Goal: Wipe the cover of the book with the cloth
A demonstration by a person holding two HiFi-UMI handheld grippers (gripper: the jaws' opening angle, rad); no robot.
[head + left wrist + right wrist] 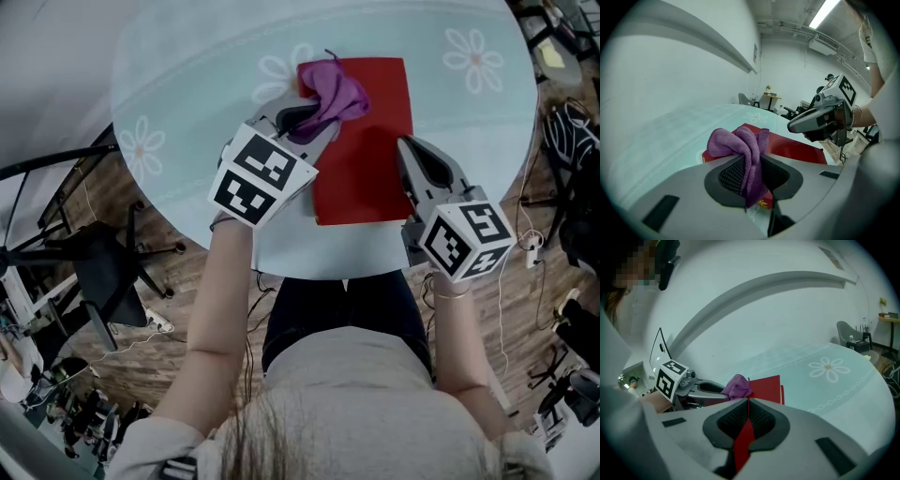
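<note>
Closest to the head camera are the person's shoulders and bare forearms, reaching out over the pale, flower-printed surface point(187, 66). Each hand carries a tool with a marker cube at its back.

A red book point(370, 159) lies flat on the near half of the surface, straight ahead of the person, with its long axis running away from the body. The left tool point(309, 120) comes in from the near left and crosses the book's left edge. Its own view shows the jaws closed tight on a fold of the purple cloth point(736, 140), with the rest bunched up in front of the tips. That bunch rests on the far left corner of the cover point(336, 89).

The right tool point(412, 155) sits at the book's right edge, about halfway along. Its jaws are drawn together to a thin slit, through which only the red of the book shows. It seems to be steadying the book, not gripping it, though contact cannot be confirmed.

Almost all of the bare cover lies to the right of the cloth and back toward the person. The wiping therefore falls to the left tool, probably as sweeps toward the right edge or pulls down the long axis. Strokes near the right edge would meet the right tool.
</note>
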